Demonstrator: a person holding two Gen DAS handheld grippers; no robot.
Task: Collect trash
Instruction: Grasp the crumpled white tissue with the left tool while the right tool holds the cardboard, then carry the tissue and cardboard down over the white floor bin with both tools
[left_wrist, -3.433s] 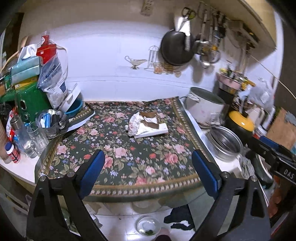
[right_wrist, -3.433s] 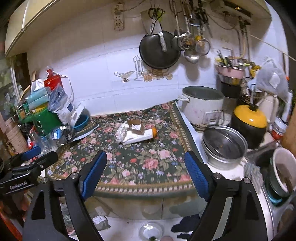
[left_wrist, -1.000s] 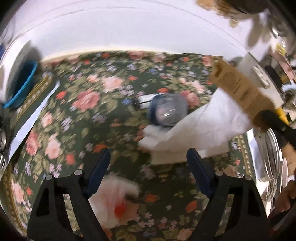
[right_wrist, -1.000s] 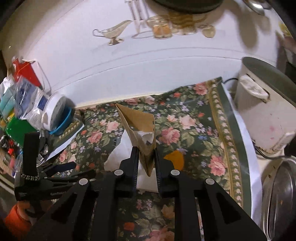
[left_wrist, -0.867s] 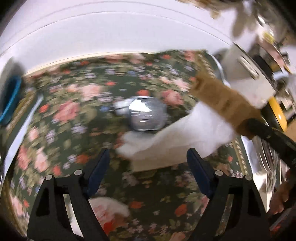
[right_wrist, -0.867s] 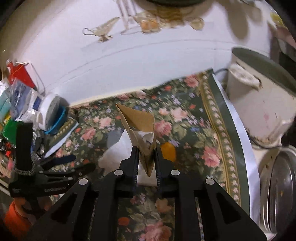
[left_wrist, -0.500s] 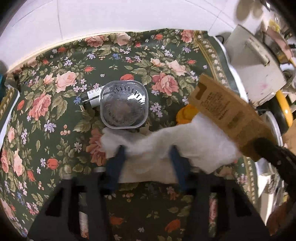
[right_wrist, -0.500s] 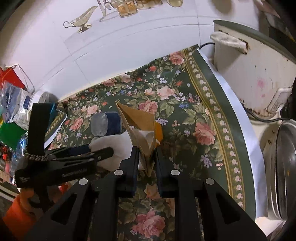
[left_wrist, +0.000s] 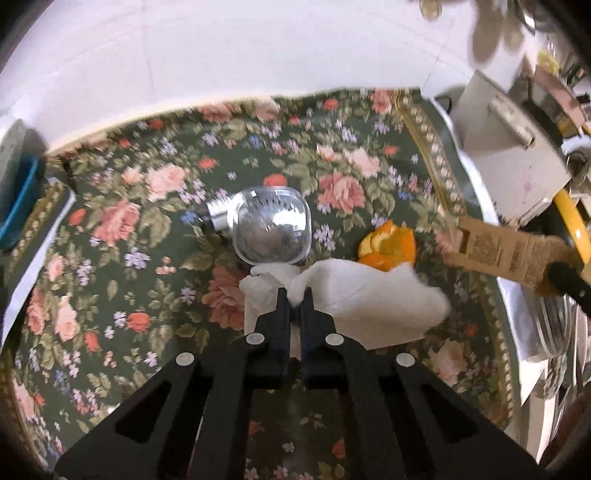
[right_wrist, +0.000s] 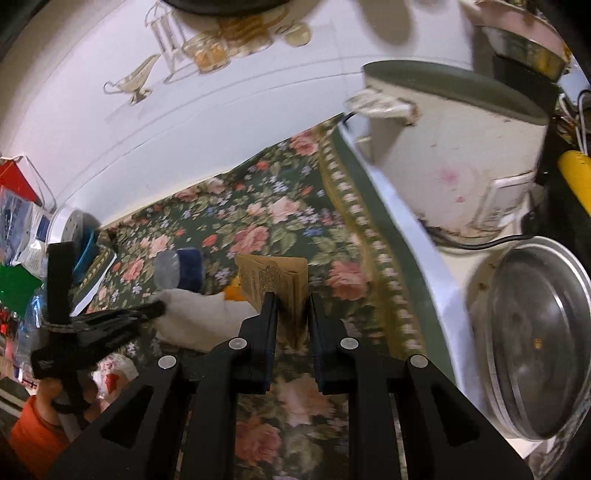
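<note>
On the flowered cloth (left_wrist: 155, 229) lies a crumpled white paper napkin (left_wrist: 373, 295). My left gripper (left_wrist: 294, 295) is shut on its upper left corner. Just beyond the napkin are a piece of orange peel (left_wrist: 388, 247) and a clear plastic jar (left_wrist: 271, 230) lying on its side. My right gripper (right_wrist: 290, 301) is shut on a brown paper packet (right_wrist: 277, 284), which it holds above the cloth; the same brown paper packet (left_wrist: 506, 254) shows at the right of the left wrist view. The left gripper (right_wrist: 159, 306) also shows on the napkin (right_wrist: 207, 319) in the right wrist view.
A white rice cooker (right_wrist: 454, 155) and a steel pan (right_wrist: 535, 332) stand right of the cloth. A blue bowl (left_wrist: 18, 203) and packets (right_wrist: 22, 229) crowd the left end. The white tiled wall (left_wrist: 184, 55) runs behind. A hand in an orange sleeve (right_wrist: 33, 432) holds the left gripper.
My left gripper came down onto the napkin and went from wide open to shut on its corner. The right gripper carried the brown packet off to the right, uncovering the orange peel.
</note>
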